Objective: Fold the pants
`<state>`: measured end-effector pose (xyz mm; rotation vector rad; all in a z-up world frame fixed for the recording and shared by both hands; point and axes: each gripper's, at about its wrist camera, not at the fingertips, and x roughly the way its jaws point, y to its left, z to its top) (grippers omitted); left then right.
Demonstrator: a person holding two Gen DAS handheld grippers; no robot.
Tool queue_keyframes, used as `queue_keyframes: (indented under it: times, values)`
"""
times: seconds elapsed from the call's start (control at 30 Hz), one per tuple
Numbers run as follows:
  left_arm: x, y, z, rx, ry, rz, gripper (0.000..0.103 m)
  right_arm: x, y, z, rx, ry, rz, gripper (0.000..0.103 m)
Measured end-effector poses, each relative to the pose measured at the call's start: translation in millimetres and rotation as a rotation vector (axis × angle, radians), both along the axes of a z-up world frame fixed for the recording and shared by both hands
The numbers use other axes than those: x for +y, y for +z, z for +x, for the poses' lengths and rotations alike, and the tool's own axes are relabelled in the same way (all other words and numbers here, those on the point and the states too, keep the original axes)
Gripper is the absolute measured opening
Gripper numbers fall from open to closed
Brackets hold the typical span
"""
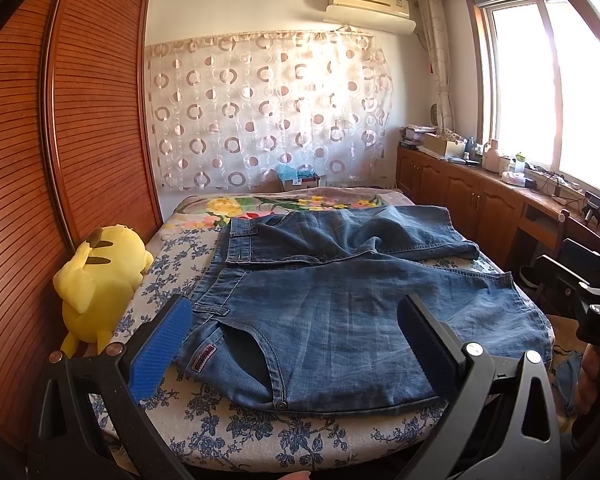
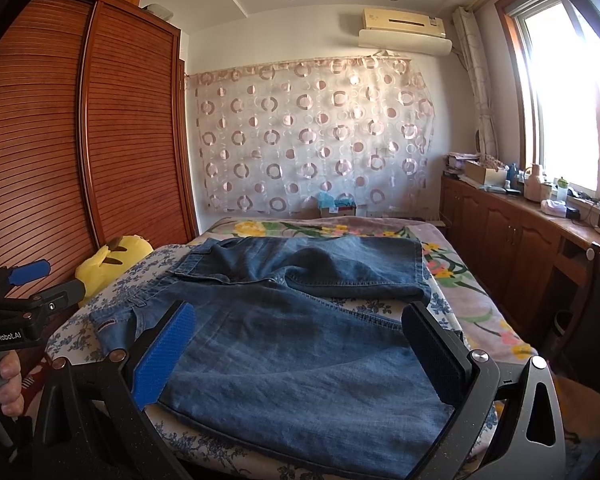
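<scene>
Jeans (image 1: 340, 304) spread across bed (image 1: 260, 436), blue denim, waistband toward the wardrobe side. One leg is doubled back over the upper part, its hem lying near the bed's window-side edge. Front pocket opening and a small dark-red label face up at the near left corner. Bedcover under the denim is white with blue flowers; a brighter floral sheet shows at the far end.

Left tongs (image 1: 296, 328): fingers wide apart, gripping nothing, poised above the pocket region near the bed's front edge. Blue pad (image 1: 162, 348) on one finger, dark pad on the other.

Right tongs (image 2: 300, 348): also spread wide, holding nothing, over the lower leg cloth.

Yellow plush toy (image 1: 100, 276) sits at the bed's left edge, against the slatted wooden wardrobe (image 1: 60, 140).
</scene>
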<state>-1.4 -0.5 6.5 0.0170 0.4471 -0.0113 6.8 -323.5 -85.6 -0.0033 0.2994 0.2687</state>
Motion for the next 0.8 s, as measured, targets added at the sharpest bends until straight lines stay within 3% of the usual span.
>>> queue_keyframes:
  times: [0.8]
  values:
    - [0.6,-0.3,-0.1,-0.007,0.0,-0.002,0.103,0.8,0.9,-0.2,-0.005,-0.012,-0.004,0.103]
